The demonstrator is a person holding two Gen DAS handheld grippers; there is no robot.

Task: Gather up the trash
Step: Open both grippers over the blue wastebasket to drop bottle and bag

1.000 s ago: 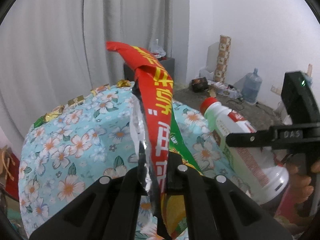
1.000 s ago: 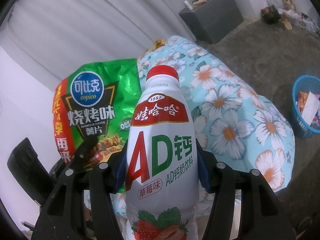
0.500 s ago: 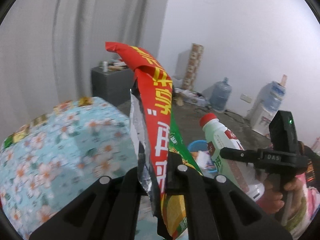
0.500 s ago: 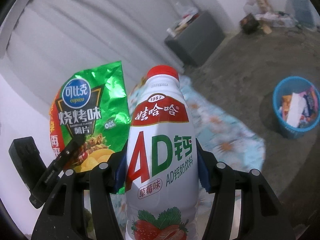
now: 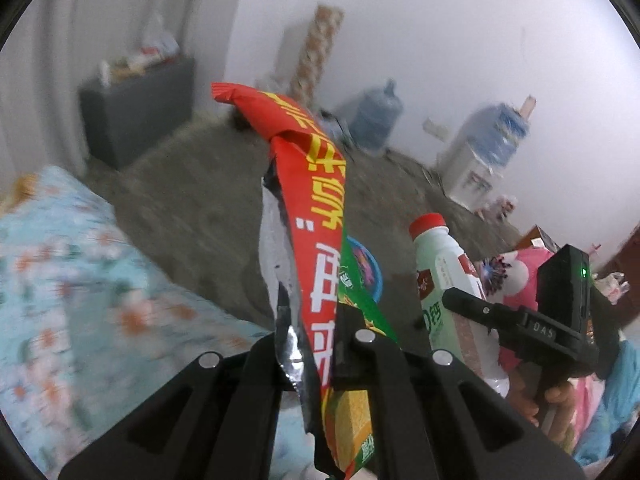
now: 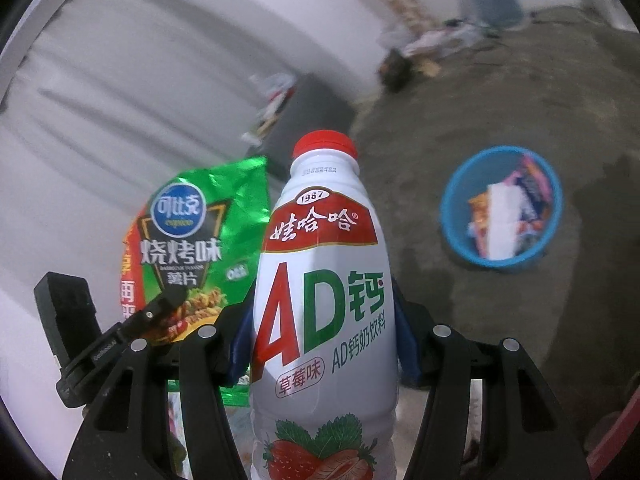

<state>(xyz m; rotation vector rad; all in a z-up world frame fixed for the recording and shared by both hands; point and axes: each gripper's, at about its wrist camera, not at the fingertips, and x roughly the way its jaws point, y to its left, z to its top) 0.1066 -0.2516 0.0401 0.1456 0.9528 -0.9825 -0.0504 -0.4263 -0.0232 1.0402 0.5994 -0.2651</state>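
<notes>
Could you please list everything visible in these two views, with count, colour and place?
chip bag: one, green and red, clamped in the left tool
drink bottle: one, white with red cap, gripped by the right tool
trash basket: one, blue, on the floor, holding wrappers
floral cloth: one, light blue with flowers, lower left in the left view
cabinet: one, dark grey, by the curtain
water jugs: two, bluish, along the far wall
patterned roll: one, brown and white, standing by the wall
left tool: one, black, shut on the bag
right tool: one, black
hand: one, holding the right tool's handle
</notes>
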